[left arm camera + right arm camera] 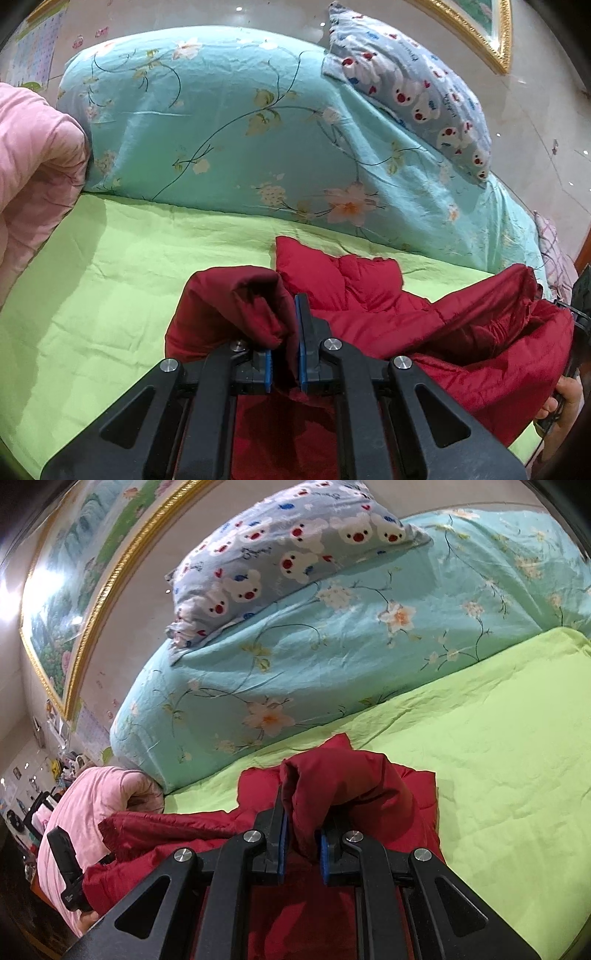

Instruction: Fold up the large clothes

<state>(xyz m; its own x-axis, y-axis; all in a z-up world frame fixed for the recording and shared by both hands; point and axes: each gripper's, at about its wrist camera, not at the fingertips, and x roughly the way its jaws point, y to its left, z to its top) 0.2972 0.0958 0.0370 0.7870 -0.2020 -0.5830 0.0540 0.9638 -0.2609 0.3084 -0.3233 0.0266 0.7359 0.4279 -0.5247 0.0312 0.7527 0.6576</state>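
A dark red padded garment (388,314) lies bunched on the green bed sheet (110,277). My left gripper (286,325) is shut on a fold of its edge, and the fabric drapes over the left finger. In the right wrist view the same red garment (351,786) fills the lower middle. My right gripper (301,819) is shut on another fold of it, which bulges over the right finger. Both hold the cloth just above the sheet (498,757). The other gripper's body shows at the frame edge in each view (580,317) (68,871).
A large turquoise floral quilt (221,122) is piled along the far side of the bed, with a grey-blue bear-print pillow (413,88) on top. A pink folded blanket (33,166) lies at the left. A gold-framed picture (74,602) hangs on the wall.
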